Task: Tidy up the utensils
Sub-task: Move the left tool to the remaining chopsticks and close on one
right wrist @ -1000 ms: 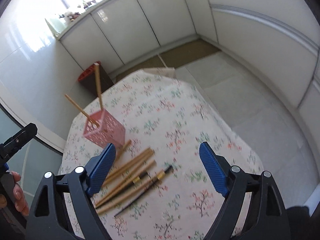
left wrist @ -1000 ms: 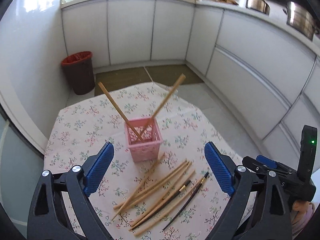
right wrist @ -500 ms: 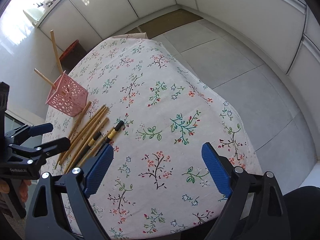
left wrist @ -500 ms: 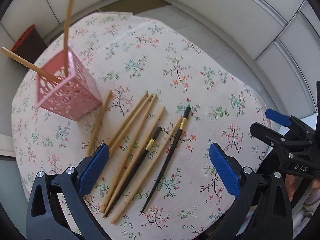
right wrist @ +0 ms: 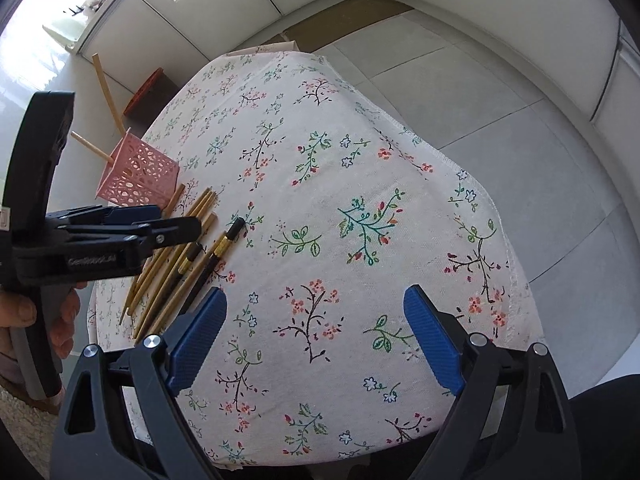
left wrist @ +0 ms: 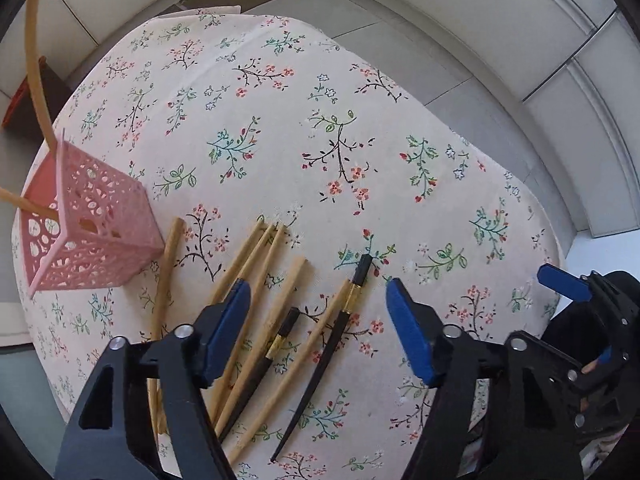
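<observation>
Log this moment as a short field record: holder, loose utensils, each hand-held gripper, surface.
holder: pink basket, upright, two wooden chopsticks standing in it
loose utensils: wooden chopsticks and two black chopsticks lying beside the basket
left hand-held gripper: open, empty, poised over the loose pile
right hand-held gripper: open, empty, over bare cloth
surface: floral tablecloth

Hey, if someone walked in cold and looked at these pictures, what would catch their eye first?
Probably the loose chopsticks fanned out on the floral tablecloth, pale wooden ones mixed with two black ones. Just left of them stands a pink lattice holder with two wooden sticks already leaning out of it. The left gripper hangs open right over the pile, while the right gripper, also open, is over bare cloth.
</observation>
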Demonstrator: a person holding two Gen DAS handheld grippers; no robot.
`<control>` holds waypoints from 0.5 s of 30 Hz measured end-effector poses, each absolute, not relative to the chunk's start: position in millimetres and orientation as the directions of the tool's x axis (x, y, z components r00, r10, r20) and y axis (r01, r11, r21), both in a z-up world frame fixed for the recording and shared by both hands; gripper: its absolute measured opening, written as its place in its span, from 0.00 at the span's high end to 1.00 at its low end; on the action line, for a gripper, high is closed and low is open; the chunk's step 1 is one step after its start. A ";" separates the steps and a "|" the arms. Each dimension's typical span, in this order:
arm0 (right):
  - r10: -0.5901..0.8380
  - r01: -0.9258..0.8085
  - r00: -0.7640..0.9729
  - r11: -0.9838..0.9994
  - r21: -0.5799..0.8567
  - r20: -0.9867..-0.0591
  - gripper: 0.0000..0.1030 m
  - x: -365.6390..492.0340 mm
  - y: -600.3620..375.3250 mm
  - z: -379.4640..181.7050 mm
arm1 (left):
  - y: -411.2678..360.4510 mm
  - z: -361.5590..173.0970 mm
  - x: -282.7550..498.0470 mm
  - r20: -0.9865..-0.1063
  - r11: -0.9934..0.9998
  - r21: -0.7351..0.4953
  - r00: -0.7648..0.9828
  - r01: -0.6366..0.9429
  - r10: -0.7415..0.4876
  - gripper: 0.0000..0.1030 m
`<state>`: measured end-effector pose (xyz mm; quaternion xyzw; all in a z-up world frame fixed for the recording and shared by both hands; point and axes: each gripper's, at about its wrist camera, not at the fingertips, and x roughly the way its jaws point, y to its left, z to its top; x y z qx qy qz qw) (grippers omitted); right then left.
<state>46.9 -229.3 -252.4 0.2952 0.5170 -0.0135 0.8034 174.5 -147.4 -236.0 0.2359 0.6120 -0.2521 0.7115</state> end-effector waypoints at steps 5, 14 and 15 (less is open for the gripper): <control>0.308 0.315 0.449 0.824 0.471 -0.839 0.15 48.8 -226.2 -254.8 | -149.7 -256.9 188.8 -0.994 0.761 0.058 0.111 0.646 -0.019 0.67; 0.358 0.335 0.439 0.786 0.520 -0.824 0.15 49.4 -230.5 -259.2 | -159.5 -268.6 192.2 -0.995 0.727 0.046 0.093 0.685 -0.024 0.84; 0.360 0.335 0.438 0.784 0.522 -0.823 0.15 49.7 -230.3 -259.4 | -158.6 -270.5 193.2 -0.996 0.729 0.050 0.091 0.683 -0.017 0.84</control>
